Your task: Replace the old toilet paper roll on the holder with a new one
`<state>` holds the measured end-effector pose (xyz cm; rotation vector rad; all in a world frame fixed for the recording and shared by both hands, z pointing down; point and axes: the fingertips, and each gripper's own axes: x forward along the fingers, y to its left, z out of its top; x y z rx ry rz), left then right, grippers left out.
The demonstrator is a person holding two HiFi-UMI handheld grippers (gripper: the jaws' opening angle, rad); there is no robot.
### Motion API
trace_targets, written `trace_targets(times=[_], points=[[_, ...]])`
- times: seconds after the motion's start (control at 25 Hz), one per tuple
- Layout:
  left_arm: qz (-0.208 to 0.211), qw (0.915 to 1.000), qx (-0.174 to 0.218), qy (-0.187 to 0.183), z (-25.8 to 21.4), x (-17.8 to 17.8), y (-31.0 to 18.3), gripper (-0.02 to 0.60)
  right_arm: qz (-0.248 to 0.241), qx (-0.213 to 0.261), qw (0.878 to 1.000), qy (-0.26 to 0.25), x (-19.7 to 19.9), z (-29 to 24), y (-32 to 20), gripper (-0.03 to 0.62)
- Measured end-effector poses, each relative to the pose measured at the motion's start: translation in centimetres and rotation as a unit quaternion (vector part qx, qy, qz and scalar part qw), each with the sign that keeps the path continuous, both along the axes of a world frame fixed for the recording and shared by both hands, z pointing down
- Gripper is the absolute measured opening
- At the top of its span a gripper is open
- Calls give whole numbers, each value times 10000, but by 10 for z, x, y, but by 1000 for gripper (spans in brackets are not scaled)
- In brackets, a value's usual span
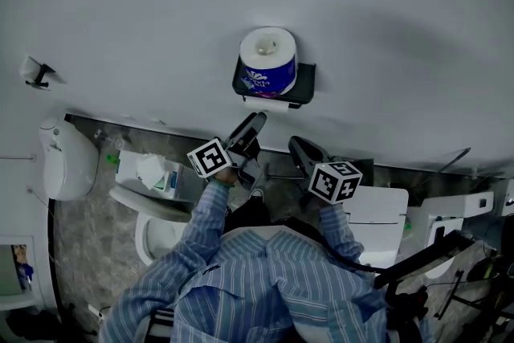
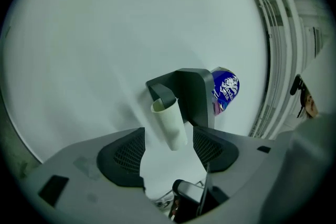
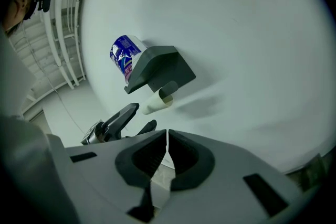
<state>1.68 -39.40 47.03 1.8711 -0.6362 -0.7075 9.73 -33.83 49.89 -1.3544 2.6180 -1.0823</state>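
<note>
Gaping left tongs (image 2: 169, 148) clear of holder (image 2: 193, 96)

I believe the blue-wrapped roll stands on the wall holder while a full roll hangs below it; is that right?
Not quite: only an empty cardboard tube hangs there, as the left gripper view shows; the blue-wrapped roll does stand on the wall holder.
</note>
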Motion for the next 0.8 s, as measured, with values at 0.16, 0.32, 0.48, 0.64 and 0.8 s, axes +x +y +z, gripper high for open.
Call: trace_targets(times=[0.16,0.32,0.48,0.64,0.8], points=[[123,9985,4,540,-10,1,-18,262,109,-20,9999,57,-2,1,-10,6],[225,9967,10,778,-11,2,-31,261,250,-79,9996,114,-1,6,-16,6],[478,9944,-16,946,-14,11,-27,238,410,-104,9990,164,7,7,-13,6],[649,9936,87,917,-17,28,-21,164,560,-150,9982,166,21,10,-8,6],[807,9937,124,766,-14,38,-18,161,707,-212,9971,173,26,14,-4,6]])
